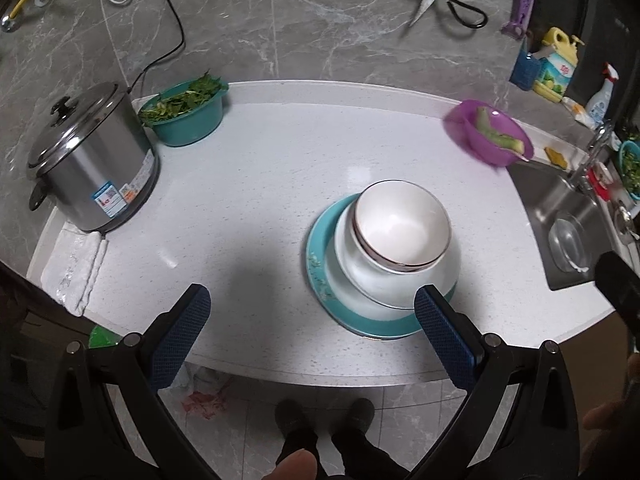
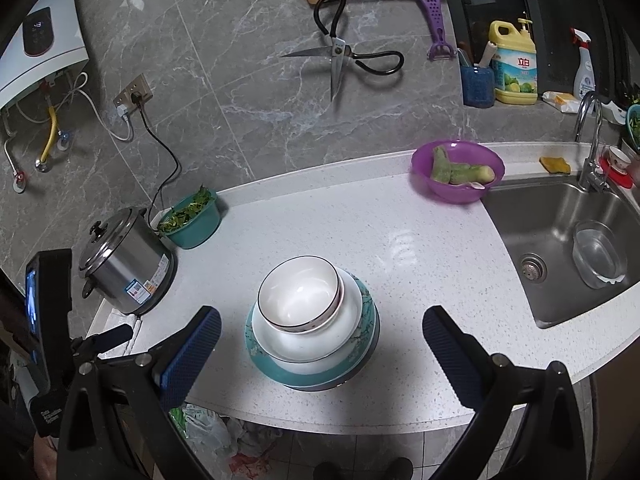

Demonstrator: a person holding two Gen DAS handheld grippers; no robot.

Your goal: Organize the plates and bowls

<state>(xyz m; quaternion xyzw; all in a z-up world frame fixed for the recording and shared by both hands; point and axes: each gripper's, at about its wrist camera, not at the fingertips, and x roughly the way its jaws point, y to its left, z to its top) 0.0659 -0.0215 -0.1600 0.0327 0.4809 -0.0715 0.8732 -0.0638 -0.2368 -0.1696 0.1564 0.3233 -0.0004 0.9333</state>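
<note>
A stack of dishes stands on the white counter (image 1: 260, 168): a teal-rimmed plate (image 1: 320, 276) at the bottom, a white bowl (image 1: 376, 284) on it, and white bowls with dark rims (image 1: 400, 220) nested on top. The stack also shows in the right wrist view, with the plate (image 2: 312, 380) under the top bowl (image 2: 298, 292). My left gripper (image 1: 312, 304) is open and empty, its right finger just in front of the plate. My right gripper (image 2: 320, 328) is open and empty, its fingers either side of the stack and above it.
A steel rice cooker (image 1: 90, 160) and a teal bowl of greens (image 1: 186, 110) stand at the back left. A purple bowl with green vegetable pieces (image 2: 458, 170) sits by the sink (image 2: 560, 240), which holds a clear container (image 2: 598, 254). A folded cloth (image 1: 74, 268) lies at the left edge.
</note>
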